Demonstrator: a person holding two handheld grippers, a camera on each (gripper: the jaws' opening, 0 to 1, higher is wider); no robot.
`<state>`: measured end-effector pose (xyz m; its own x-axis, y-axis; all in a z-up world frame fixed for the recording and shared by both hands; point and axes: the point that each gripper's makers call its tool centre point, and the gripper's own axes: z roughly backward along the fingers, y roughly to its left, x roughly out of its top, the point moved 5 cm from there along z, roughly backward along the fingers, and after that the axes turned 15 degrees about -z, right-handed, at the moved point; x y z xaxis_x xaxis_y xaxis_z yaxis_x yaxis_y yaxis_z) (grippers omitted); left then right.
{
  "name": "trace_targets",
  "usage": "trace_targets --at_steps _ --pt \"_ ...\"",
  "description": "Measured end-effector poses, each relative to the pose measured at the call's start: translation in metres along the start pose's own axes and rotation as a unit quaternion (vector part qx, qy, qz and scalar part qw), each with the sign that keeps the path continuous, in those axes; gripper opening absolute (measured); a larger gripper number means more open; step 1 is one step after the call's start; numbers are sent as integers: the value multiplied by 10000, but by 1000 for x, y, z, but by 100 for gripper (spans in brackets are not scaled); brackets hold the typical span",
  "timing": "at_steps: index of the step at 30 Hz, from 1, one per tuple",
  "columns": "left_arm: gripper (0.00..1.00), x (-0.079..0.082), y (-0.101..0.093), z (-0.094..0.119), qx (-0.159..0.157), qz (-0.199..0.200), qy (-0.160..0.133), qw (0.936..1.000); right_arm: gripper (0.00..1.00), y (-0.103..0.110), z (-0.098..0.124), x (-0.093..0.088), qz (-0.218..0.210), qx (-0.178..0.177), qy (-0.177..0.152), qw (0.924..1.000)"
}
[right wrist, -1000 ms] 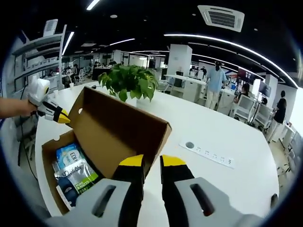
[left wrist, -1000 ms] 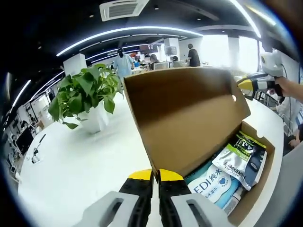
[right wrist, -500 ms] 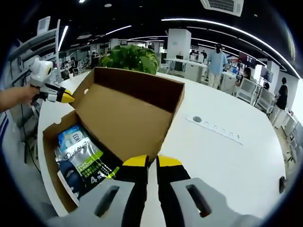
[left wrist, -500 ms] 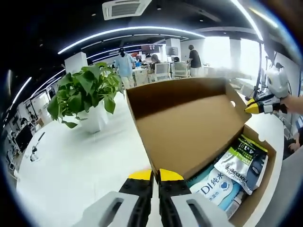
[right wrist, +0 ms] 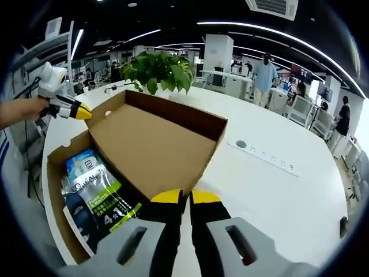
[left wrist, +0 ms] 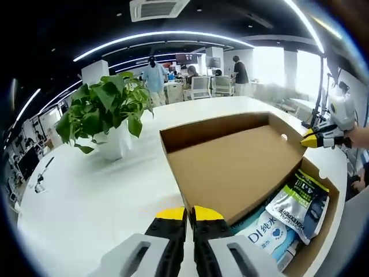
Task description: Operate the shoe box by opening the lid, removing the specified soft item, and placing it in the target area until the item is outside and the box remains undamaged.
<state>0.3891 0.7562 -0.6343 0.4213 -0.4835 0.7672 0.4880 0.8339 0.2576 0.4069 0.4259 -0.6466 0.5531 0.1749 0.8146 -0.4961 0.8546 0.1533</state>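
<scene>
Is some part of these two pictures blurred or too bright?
Left gripper view: the windows at upper right are overexposed, and the ceiling light strips bend from fisheye; the brown cardboard shoe box lid is sharp. Right gripper view: evenly lit, and the green-and-white soft pouch reads clearly.

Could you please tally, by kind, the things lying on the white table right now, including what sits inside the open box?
Cardboard shoe box, lid open: 1
Soft packs inside the box, blue wipes pack and green-and-white pouch: 2
Potted plant: 1
Power strip: 1
Total: 5
</scene>
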Motion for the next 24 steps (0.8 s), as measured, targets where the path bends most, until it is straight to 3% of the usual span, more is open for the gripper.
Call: trace_targets --at_steps 24 --pt "3 -1 3 -17 72 115 263 9996 7 -5 -16 -7 16 37 198 9998"
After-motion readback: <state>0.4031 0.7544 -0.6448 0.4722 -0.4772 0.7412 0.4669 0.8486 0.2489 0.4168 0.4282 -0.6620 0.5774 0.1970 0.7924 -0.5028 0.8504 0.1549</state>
